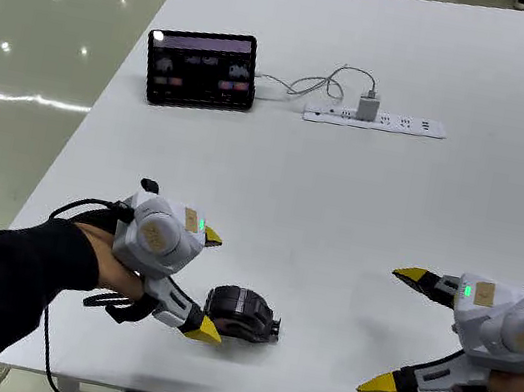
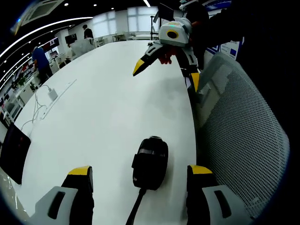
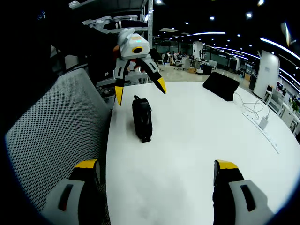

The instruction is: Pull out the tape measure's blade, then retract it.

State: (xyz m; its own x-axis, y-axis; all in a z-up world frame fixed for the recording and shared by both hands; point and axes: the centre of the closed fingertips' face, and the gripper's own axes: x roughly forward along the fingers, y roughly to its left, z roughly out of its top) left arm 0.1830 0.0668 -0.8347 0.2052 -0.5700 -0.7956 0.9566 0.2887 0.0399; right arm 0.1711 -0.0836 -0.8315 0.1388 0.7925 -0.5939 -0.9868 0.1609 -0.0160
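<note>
Currently the tape measure (image 2: 151,161) lies just ahead of the spread fingers of the left gripper (image 1: 209,284), ready for clamping. The right gripper (image 1: 396,330), fingers apart, stands off, likely for the blade.

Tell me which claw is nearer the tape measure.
Left. The left claw has the tape measure right at its open jaws, not gripped; the right claw is open too, well off across bare table.
</note>
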